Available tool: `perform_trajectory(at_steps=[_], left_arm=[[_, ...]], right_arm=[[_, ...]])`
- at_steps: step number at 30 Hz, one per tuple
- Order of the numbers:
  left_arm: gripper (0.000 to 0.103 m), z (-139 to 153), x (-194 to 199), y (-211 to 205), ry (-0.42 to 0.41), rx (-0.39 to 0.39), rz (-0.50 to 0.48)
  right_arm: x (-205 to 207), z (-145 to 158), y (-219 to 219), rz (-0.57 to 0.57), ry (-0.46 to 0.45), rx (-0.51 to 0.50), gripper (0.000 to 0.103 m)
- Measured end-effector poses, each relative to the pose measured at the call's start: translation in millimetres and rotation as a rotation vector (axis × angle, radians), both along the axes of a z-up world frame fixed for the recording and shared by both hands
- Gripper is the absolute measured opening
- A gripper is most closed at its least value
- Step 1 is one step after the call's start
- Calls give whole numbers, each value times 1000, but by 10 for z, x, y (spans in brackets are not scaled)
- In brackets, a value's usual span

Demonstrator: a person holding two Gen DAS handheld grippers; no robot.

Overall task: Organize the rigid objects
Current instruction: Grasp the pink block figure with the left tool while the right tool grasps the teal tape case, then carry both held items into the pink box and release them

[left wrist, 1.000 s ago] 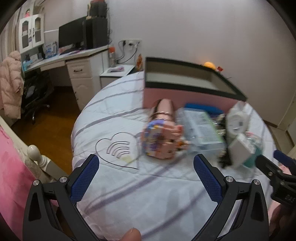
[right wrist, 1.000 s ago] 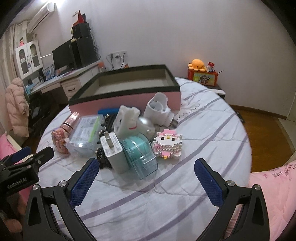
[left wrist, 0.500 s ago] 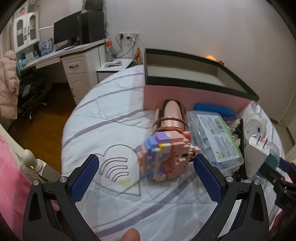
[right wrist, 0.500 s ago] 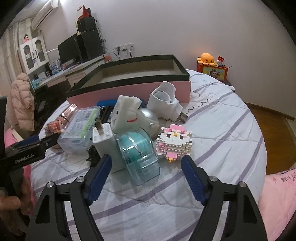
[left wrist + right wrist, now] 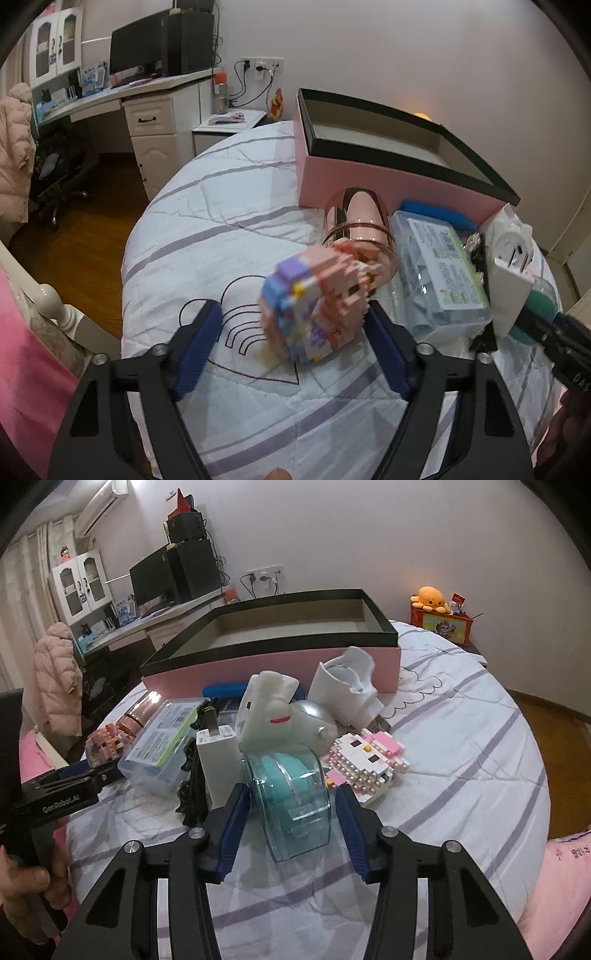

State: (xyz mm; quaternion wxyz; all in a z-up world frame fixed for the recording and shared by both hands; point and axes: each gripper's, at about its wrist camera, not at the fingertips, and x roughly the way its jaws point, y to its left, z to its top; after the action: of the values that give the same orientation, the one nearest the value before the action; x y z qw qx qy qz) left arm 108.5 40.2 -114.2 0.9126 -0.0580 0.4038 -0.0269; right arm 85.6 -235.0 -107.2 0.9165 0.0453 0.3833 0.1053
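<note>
Teal tape dispenser (image 5: 291,794), clear shell, between closing right gripper (image 5: 291,827); left gripper (image 5: 291,347) closing around brick figure (image 5: 314,310).

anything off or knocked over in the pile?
No spills or damage. The pile is jumbled: the white charger leans against the tape dispenser, and the copper cup lies on its side by the pink box, which looks empty so far.

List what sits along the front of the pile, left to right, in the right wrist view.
Block toy → clear case → charger → tape dispenser → cat block figure.
</note>
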Motion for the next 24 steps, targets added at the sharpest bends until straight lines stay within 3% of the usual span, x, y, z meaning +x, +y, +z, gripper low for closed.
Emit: perform_trajectory(at_steps=[3, 14, 24], left_arm=[[51, 16, -7, 14, -3, -28, -14], [50, 56, -148, 126, -25, -70, -14], [50, 301, -272, 69, -67, -58, -34]], right_arm=[[17, -30, 25, 30, 18, 27, 42], [-157, -7, -76, 11, 17, 70, 41], [-327, 164, -150, -12, -13, 82, 38]])
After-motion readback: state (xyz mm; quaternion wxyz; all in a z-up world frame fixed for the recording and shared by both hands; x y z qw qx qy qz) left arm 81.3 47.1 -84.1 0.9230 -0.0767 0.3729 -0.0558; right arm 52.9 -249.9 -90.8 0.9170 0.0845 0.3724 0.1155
